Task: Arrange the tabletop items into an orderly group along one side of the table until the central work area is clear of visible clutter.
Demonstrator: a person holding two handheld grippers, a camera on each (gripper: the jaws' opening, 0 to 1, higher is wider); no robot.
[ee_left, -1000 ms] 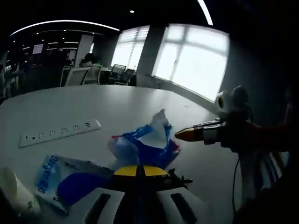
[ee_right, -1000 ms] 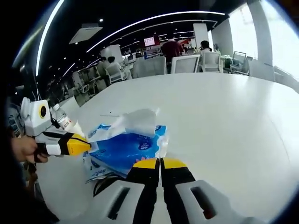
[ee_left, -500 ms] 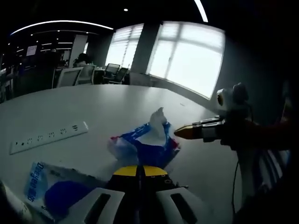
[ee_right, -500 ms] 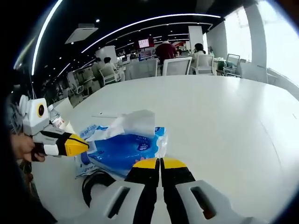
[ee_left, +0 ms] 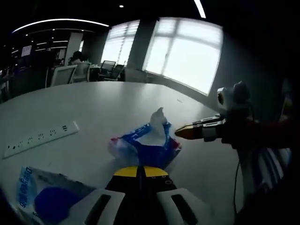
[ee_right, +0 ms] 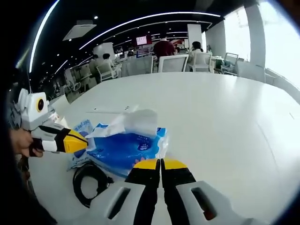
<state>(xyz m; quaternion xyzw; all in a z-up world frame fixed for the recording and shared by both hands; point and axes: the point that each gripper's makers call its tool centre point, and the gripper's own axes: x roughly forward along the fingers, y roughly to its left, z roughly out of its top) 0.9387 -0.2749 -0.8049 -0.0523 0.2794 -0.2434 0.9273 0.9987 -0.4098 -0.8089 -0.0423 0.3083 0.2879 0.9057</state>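
Blue tissue pack point(ee_right: 125, 149) lies just ahead of both claws, left claw point(ee_left: 140, 171) and right claw point(ee_right: 161, 164) each pressed together on nothing, so whichever takes it should spread first and pinch the pack's body, not the loose tissue point(ee_right: 136, 121).

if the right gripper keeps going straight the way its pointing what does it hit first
Most likely the blue tissue pack, lying just past the shut right gripper fingers; depth is hard to judge, but nothing else lies between.
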